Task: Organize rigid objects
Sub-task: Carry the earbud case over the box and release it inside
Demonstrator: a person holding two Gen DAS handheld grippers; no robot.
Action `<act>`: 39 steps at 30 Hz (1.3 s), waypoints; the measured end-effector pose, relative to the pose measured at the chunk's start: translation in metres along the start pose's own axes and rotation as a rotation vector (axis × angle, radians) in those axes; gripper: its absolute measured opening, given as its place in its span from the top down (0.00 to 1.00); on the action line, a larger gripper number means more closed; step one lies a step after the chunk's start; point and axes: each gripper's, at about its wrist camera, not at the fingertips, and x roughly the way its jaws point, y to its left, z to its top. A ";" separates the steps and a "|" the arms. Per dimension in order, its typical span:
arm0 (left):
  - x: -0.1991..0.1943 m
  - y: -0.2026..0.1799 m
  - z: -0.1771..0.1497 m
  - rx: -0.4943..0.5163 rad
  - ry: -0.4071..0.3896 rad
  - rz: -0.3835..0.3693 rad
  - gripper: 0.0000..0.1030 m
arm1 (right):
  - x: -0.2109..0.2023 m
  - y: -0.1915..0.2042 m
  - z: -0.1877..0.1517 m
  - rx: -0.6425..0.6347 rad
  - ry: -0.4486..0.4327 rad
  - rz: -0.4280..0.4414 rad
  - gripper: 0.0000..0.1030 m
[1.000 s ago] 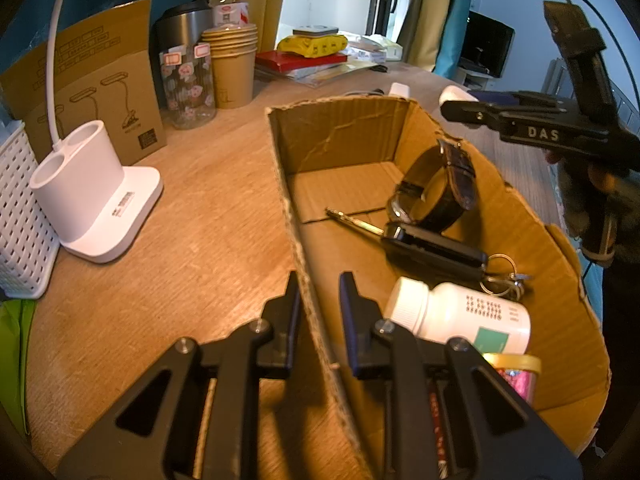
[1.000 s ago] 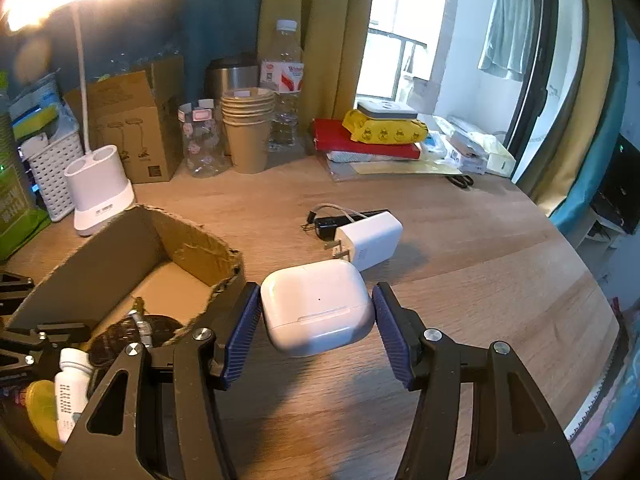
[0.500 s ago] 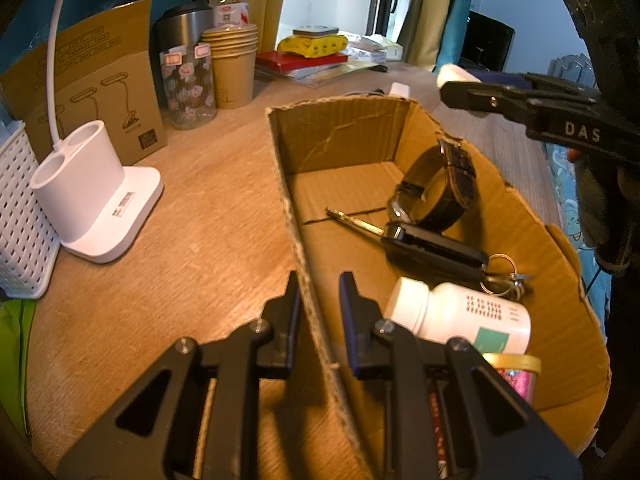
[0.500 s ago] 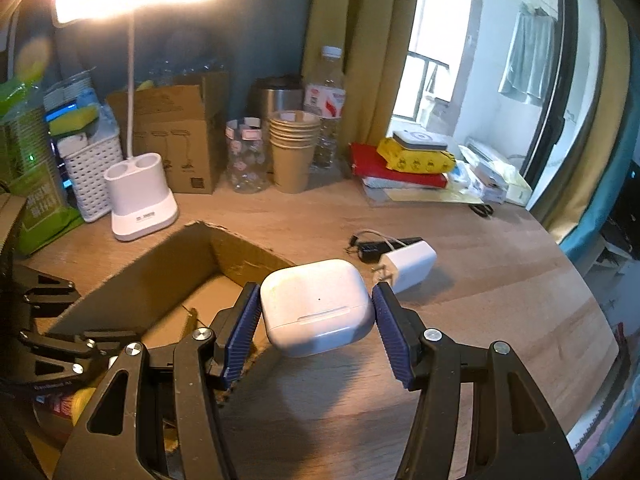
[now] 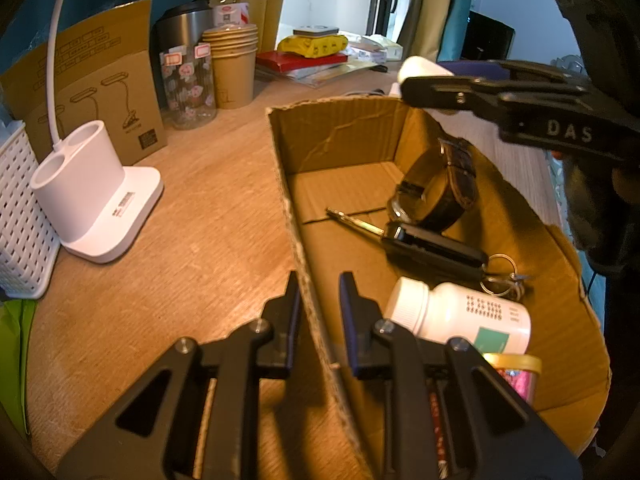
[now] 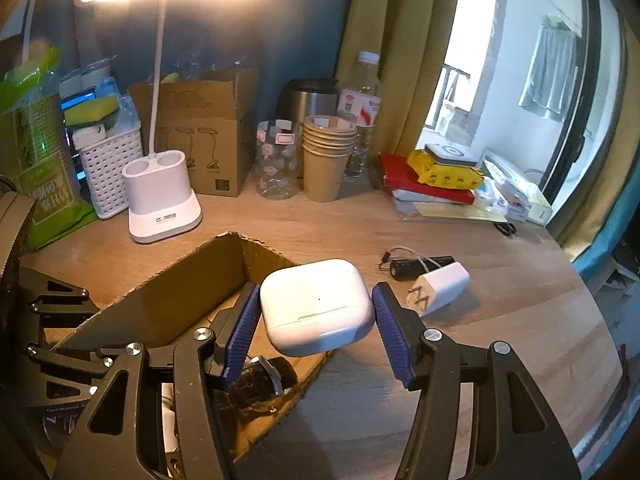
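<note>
While the left gripper [image 5: 318,300] pinches the cardboard box [image 5: 400,136] wall, the right gripper [image 6: 314,326] clamps the earbuds case [image 6: 316,306] over the box rim, long axis spanning its 2 pads, lid seam facing the camera.

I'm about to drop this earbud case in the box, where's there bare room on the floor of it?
The cardboard box has bare floor at its far end, between the back wall and the key. The near end is crowded: watch, key fob, white bottle. The right gripper holds the earbud case; the left gripper clamps the box wall.
</note>
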 end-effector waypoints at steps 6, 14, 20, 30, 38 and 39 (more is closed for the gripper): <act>0.000 0.000 0.000 0.000 0.000 0.000 0.81 | 0.012 0.001 0.002 -0.007 0.017 0.001 0.41; 0.000 0.000 0.000 0.000 0.000 0.000 0.81 | 0.024 0.005 -0.001 -0.019 0.044 0.003 0.41; 0.000 0.000 0.001 0.001 -0.001 0.000 0.81 | 0.033 0.013 -0.005 -0.064 0.070 -0.022 0.41; 0.000 0.000 0.001 0.001 -0.001 0.001 0.81 | 0.039 0.025 -0.007 -0.153 0.097 -0.088 0.39; 0.000 0.000 0.002 0.000 -0.001 0.000 0.81 | 0.036 0.027 -0.007 -0.144 0.095 -0.084 0.38; 0.000 0.001 0.002 -0.001 0.000 0.000 0.81 | 0.036 0.027 -0.007 -0.144 0.095 -0.084 0.38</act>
